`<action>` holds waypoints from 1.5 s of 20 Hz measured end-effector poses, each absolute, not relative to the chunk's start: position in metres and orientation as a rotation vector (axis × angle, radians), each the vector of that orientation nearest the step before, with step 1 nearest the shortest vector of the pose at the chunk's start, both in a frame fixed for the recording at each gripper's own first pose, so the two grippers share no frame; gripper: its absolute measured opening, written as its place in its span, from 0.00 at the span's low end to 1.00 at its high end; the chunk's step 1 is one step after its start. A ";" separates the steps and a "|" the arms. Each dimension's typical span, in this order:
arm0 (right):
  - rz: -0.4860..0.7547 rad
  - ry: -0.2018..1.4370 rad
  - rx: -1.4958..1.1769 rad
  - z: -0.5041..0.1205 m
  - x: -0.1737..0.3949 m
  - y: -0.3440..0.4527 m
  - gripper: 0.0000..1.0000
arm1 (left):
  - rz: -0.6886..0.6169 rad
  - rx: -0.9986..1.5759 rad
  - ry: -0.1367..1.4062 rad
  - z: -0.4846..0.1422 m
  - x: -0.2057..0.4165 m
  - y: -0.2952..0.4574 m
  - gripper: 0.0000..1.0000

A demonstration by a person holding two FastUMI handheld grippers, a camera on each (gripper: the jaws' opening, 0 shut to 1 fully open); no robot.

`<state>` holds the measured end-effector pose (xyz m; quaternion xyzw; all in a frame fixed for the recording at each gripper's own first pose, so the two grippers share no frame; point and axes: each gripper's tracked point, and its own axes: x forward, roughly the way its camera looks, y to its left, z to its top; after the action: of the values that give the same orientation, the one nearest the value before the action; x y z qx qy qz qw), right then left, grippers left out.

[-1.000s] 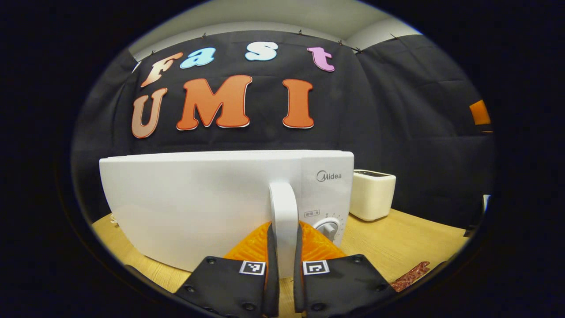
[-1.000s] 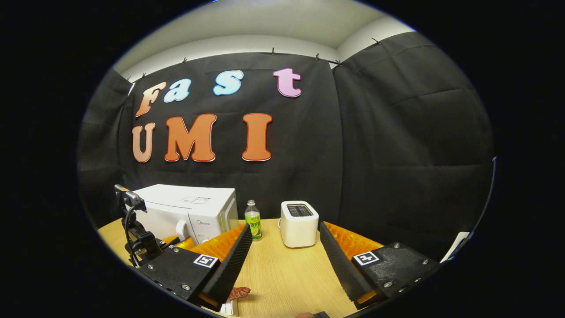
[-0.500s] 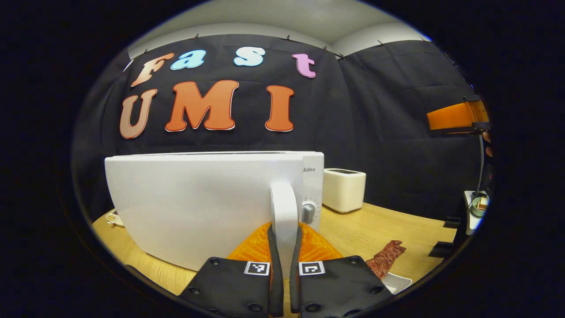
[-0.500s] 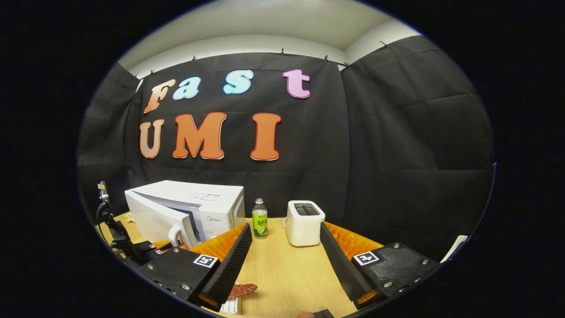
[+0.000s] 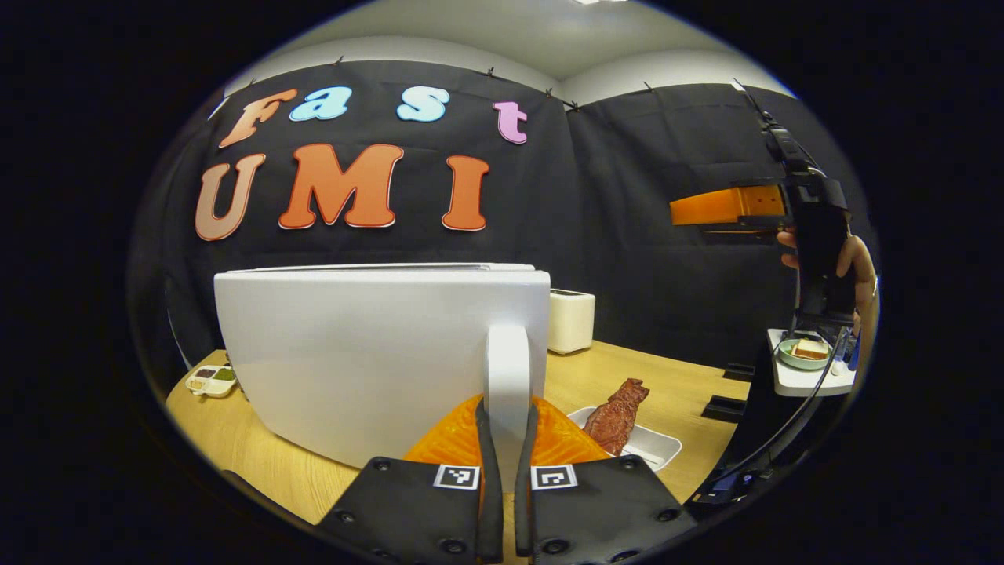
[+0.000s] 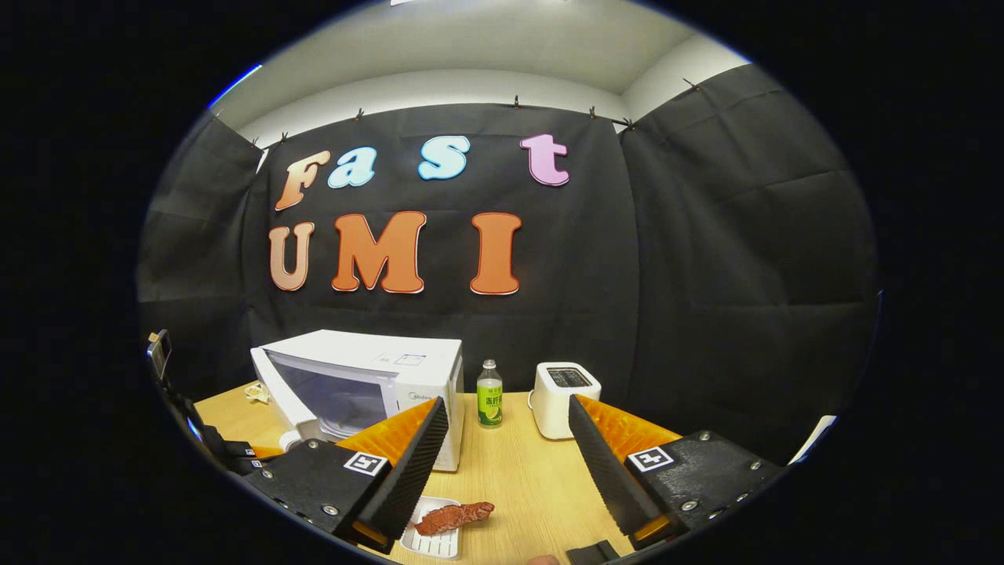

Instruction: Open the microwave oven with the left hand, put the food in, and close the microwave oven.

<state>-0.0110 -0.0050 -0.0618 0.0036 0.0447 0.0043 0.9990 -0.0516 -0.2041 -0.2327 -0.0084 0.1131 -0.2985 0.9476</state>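
door (image 6: pixel 276 392) swung open | cavity (image 6: pixel 345 396) clear | bottle (image 6: pixel 489 395) beside

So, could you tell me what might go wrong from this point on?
1. The left gripper grips only the thin door handle; the fingers could slip off as the microwave door swings further.
2. The meat overhangs its small white tray, so it may slide off when lifted.
3. The open right gripper hovers above the table; the bottle and toaster stand near the oven and could be knocked.
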 end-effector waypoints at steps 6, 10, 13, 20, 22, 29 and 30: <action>0.044 0.098 0.023 -0.066 -0.017 0.014 0.96 | -0.593 -0.008 0.235 -0.226 -0.091 -0.154 0.11; 0.067 0.095 0.044 -0.066 -0.024 0.027 0.96 | -0.513 0.007 0.237 -0.223 -0.115 -0.114 0.14; 0.095 0.094 0.045 -0.065 -0.031 0.043 0.96 | -0.432 0.007 0.239 -0.221 -0.129 -0.076 0.18; 0.160 0.090 0.036 -0.067 -0.047 0.079 0.96 | -0.166 0.040 0.182 -0.180 -0.172 0.044 0.85; 0.168 0.092 0.034 -0.068 -0.049 0.083 0.96 | -0.067 0.062 0.188 -0.174 -0.181 0.078 0.84; 0.146 0.094 0.049 -0.078 -0.052 0.072 0.96 | 0.120 -0.031 0.179 -0.156 -0.176 0.159 0.86; 0.141 0.102 0.059 -0.084 -0.051 0.068 0.96 | 0.147 -0.023 0.186 -0.157 -0.171 0.173 0.86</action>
<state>-0.0510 0.0681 -0.0840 0.0297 0.0510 0.0703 0.9958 -0.1712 0.1728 -0.1573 -0.0113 0.0930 0.0732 0.9929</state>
